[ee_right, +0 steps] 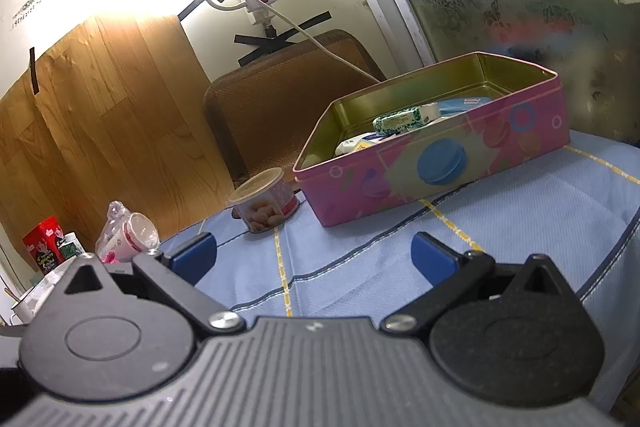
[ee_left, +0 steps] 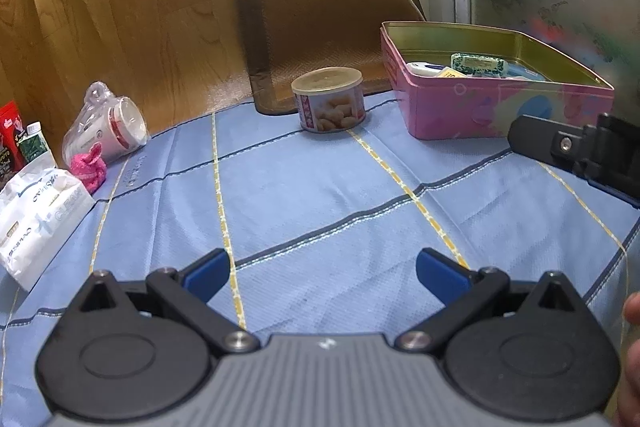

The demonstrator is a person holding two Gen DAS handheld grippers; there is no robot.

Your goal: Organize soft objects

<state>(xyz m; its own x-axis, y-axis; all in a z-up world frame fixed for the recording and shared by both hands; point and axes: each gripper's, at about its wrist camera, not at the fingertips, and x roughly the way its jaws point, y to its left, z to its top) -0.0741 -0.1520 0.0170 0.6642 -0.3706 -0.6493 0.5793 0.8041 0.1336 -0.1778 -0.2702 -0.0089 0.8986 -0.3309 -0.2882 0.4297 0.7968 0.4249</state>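
A pink tin box (ee_left: 500, 111) stands at the back right of the blue cloth; it also shows in the right wrist view (ee_right: 440, 171). Inside lie a green-patterned soft pack (ee_left: 478, 64) (ee_right: 400, 121) and other small packs. White tissue packs (ee_left: 36, 223) lie at the left edge, with a pink crumpled soft thing (ee_left: 88, 167) behind them. My left gripper (ee_left: 322, 273) is open and empty, low over the cloth. My right gripper (ee_right: 312, 255) is open and empty, a little short of the tin; part of it shows in the left wrist view (ee_left: 580, 155).
A round snack can (ee_left: 328, 99) (ee_right: 266, 201) stands mid-back. A bagged cup (ee_left: 106, 131) (ee_right: 128, 235) lies at the left. A red packet (ee_left: 10, 135) and a small bottle (ee_left: 34, 143) stand far left. A brown cushion (ee_left: 320, 27) leans on the wall.
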